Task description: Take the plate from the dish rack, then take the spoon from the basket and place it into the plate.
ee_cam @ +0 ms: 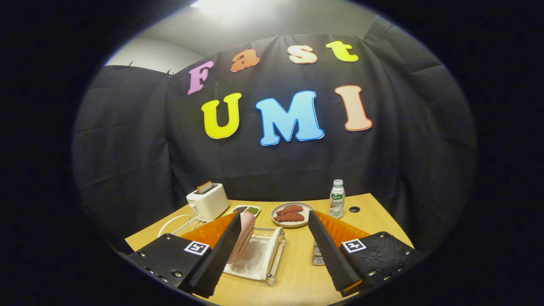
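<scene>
The plate (243,236), pale pink, stands on edge in the white wire dish rack (262,255), leaning against the inner face of the left finger (219,255) of the gripper (272,259). The right finger (331,255) is well apart from it across a wide gap, so the fingers are spread and grip nothing.

From largest to smallest: a black cloth wall closes off the back and sides of the booth, with pale ceiling and a bright light above it. Below sits a light wooden table (297,278), which has a small round cable hole (354,209) near its far right corner. A white toaster (208,200) with a slice of toast in its slot stands at the far left. Beside it lies a white wire basket (183,223), partly hidden by the left finger; its contents cannot be made out. The dish rack lies between the fingers. Beyond them rests a round dish (291,214) of reddish-brown food, then a small white tray (246,210) with dark and green fillings. A white bottle (337,198) with a green-and-red label, its writing too small to read, stands to the right of the dish. A small glass jar (317,255) sits just beside the right finger. Each finger mount bears a square black-and-white marker (196,247).
</scene>
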Tool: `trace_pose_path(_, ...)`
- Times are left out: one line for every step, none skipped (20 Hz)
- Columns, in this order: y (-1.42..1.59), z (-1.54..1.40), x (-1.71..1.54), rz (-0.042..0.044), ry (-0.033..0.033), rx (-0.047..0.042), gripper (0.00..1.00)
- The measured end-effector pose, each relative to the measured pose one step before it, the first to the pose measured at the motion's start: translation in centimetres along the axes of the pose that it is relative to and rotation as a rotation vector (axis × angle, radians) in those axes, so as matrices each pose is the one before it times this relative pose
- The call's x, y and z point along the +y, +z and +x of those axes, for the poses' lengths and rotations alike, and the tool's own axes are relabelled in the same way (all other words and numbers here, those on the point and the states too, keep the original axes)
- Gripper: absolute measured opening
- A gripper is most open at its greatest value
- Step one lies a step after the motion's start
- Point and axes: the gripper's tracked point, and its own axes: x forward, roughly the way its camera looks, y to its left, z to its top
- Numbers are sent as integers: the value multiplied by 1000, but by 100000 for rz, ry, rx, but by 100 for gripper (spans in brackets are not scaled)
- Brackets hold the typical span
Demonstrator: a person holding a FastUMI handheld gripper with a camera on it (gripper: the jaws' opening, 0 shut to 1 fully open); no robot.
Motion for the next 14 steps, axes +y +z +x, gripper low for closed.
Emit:
trace_pose_path(-258, 1245, 614, 842, 1692, 2715, 98)
trace_pose_path(-662, 1249, 645, 612, 1768, 3746, 98)
trace_pose_path(-629, 1246, 487, 414, 1381, 4462, 98)
trace_pose_path(-568, 1324, 510, -68, 1838, 4020, 98)
trace_pose_path(-234, 1254, 439, -481, 1403, 3237, 98)
trace_pose_path(-413, 1199, 257, -505, 512, 3460, 98)
trace_pose_path(-480, 1253, 182, -566, 673, 3819, 98)
trace_pose_path(-650, 1217, 35, -575, -5, 4310, 98)
trace_pose_path(-663, 1234, 15, -364, 567, 5541, 98)
trace_pose_path(-568, 1287, 146, 97, 499, 5294, 98)
trace_pose_path(-638, 1193, 48, -195, 615, 5225, 98)
trace_pose_path(-571, 904, 88, -675, 328, 5439, 98)
trace_pose_path(-667, 810, 130, -416, 720, 4800, 98)
trace_pose_path(-489, 1072, 228, -558, 657, 4756, 98)
